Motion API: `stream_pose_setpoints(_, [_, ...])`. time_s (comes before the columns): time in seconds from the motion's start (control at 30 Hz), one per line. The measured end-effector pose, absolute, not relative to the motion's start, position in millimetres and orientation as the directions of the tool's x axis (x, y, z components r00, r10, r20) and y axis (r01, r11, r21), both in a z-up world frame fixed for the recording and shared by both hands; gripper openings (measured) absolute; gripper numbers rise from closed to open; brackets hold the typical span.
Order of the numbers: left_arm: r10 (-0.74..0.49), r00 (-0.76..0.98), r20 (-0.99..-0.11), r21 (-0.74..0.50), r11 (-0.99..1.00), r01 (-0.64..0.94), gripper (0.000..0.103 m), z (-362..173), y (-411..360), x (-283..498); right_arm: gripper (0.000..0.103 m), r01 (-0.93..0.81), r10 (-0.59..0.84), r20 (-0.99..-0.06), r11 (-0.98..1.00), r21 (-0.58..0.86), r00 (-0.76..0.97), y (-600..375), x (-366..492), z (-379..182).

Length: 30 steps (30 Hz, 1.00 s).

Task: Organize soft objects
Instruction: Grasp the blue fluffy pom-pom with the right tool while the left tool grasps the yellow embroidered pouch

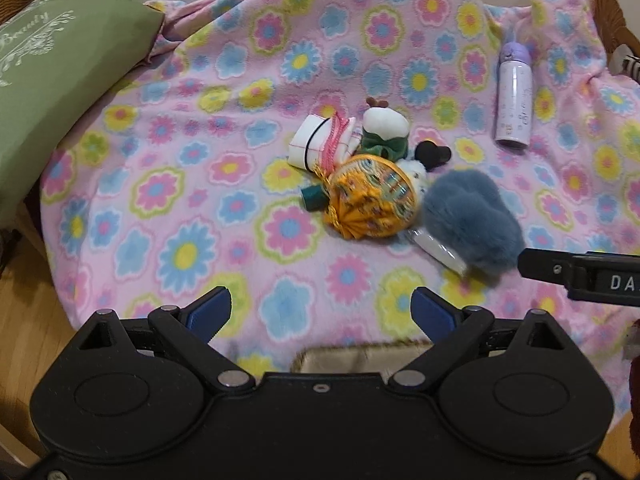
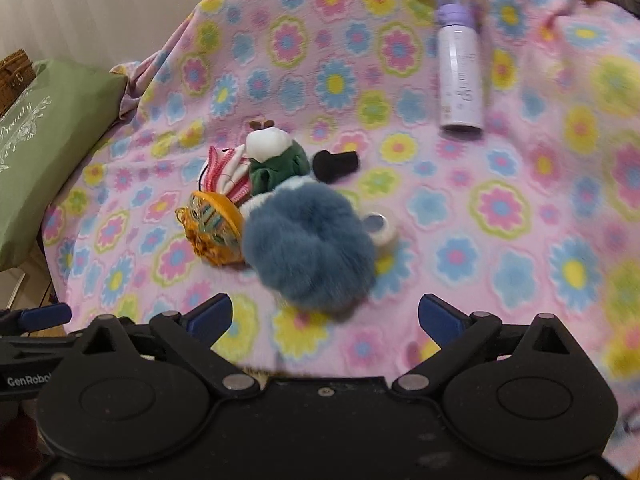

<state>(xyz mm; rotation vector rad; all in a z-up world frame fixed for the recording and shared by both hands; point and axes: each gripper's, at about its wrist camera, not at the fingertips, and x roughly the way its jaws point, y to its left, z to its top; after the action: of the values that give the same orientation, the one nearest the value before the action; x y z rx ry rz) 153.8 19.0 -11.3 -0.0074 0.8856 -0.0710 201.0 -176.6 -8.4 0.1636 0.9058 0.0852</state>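
A small heap lies mid-blanket: a fluffy blue-grey plush (image 1: 472,220) (image 2: 308,248), an orange patterned pouch (image 1: 370,200) (image 2: 214,228), a green-and-white plush (image 1: 384,130) (image 2: 276,156), a white roll with pink trim (image 1: 320,142) (image 2: 226,172), a small black piece (image 1: 432,154) (image 2: 334,164) and a clear little jar (image 1: 440,250) (image 2: 380,226). My left gripper (image 1: 320,310) is open over bare blanket in front of the heap, nothing between its fingers. My right gripper (image 2: 324,316) is open too, just short of the blue plush. One right finger (image 1: 560,270) shows beside that plush in the left wrist view.
A flowered pink blanket (image 1: 200,208) (image 2: 500,240) covers the surface. A lilac bottle (image 1: 514,96) (image 2: 458,68) lies at the back right. A green cushion (image 1: 60,80) (image 2: 48,140) is at the left, wicker (image 1: 608,8) behind. A tan furry edge (image 1: 360,358) lies under the left gripper.
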Motion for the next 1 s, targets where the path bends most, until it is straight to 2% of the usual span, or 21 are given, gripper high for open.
stream_pose_setpoints(0.33, [-0.053,0.584,-0.810,-0.024,0.998,0.058,0.094,-31.2,30.3,199.0,0.099,-0.014,0.144,-0.814,0.986,0.165,0.563,-155.5,265.9,-45.0])
stream_pose_setpoints(0.5, [-0.088,0.576,-0.813,-0.041,0.995,0.094,0.094,-37.8,25.7,214.2,0.086,-0.005,0.150,-0.813,0.984,0.178,0.562,-154.0,284.5,-55.6])
stream_pose_setpoints(0.57, [-0.107,0.575,-0.811,-0.049,0.992,0.115,0.094,-39.7,21.3,220.8,0.074,-0.004,0.158,-0.813,0.982,0.188,0.560,-156.4,291.6,-58.6])
stream_pose_setpoints(0.67, [-0.139,0.575,-0.806,-0.066,0.987,0.146,0.095,-42.1,13.7,230.6,0.063,-0.019,0.150,-0.804,0.985,0.171,0.576,-159.4,296.6,-56.7])
stream_pose_setpoints(0.77, [-0.168,0.573,-0.802,-0.081,0.981,0.174,0.095,-45.1,4.6,241.7,0.059,0.001,0.141,-0.797,0.985,0.175,0.588,-168.5,303.4,-55.3])
stream_pose_setpoints(1.0, [-0.227,0.573,-0.787,-0.141,0.971,0.192,0.095,-51.5,-5.8,269.4,0.059,0.084,0.113,-0.771,0.974,0.210,0.627,-198.2,312.8,-48.2])
